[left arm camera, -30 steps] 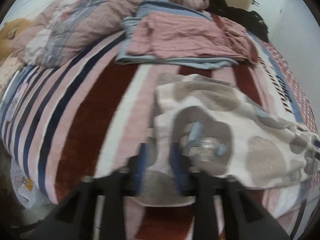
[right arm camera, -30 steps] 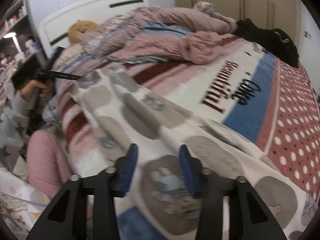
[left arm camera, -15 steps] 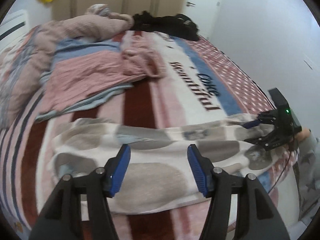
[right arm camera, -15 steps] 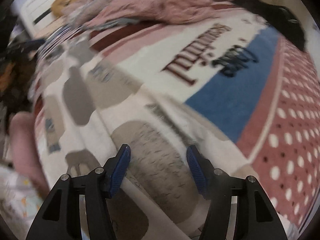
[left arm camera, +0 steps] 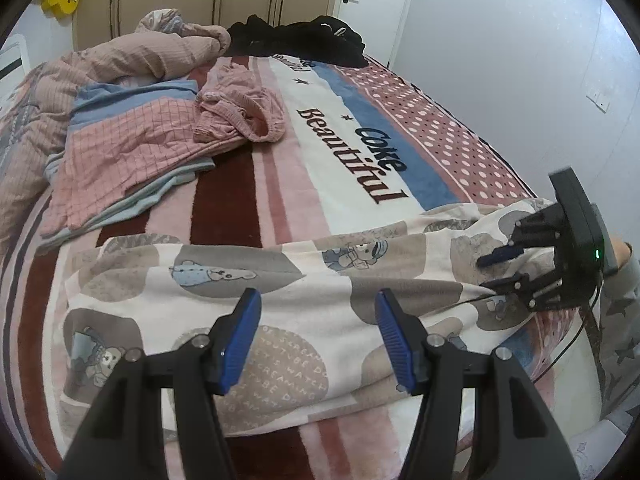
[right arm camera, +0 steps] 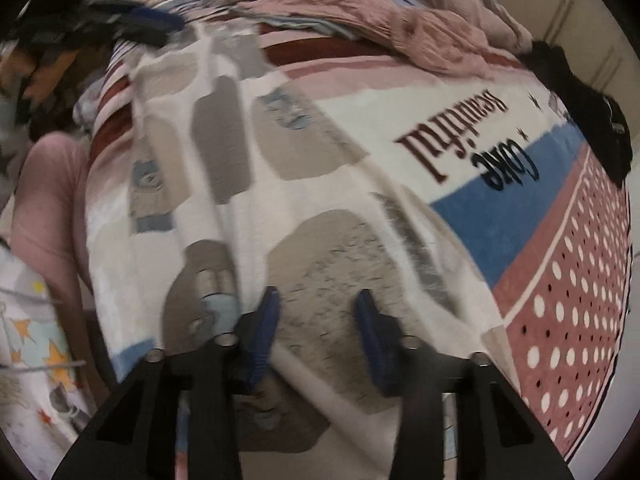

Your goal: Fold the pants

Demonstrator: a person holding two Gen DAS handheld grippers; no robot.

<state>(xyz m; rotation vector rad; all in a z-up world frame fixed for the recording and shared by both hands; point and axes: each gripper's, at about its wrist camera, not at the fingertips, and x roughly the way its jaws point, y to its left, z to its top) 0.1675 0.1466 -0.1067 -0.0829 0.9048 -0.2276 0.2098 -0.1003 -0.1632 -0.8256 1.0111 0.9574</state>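
The pants point(left arm camera: 312, 280), white with grey and beige patches and small bear prints, lie stretched across the bed near its front edge. My left gripper point(left arm camera: 316, 304) hovers open above their middle, with nothing between its blue pads. My right gripper point(right arm camera: 318, 304) points steeply down at the far right end of the pants. Its jaws are closing with the pants' fabric between them, and a gap still shows between pads and cloth. In the left wrist view the right gripper point(left arm camera: 486, 272) sits at the right end of the pants with fabric between its fingers.
A striped blanket lettered "Beautiful" point(left arm camera: 352, 152) covers the bed. Pink checked bedding and clothes point(left arm camera: 140, 140) are heaped at the back left, black clothes point(left arm camera: 304, 40) at the far end. A white wall point(left arm camera: 520, 80) runs along the right. A person's pink trouser leg point(right arm camera: 48, 200) is beside the bed.
My left gripper let go of the pants' left end, opened, and swung round to look along the pants. My right gripper dipped onto the right end and its jaws narrowed.
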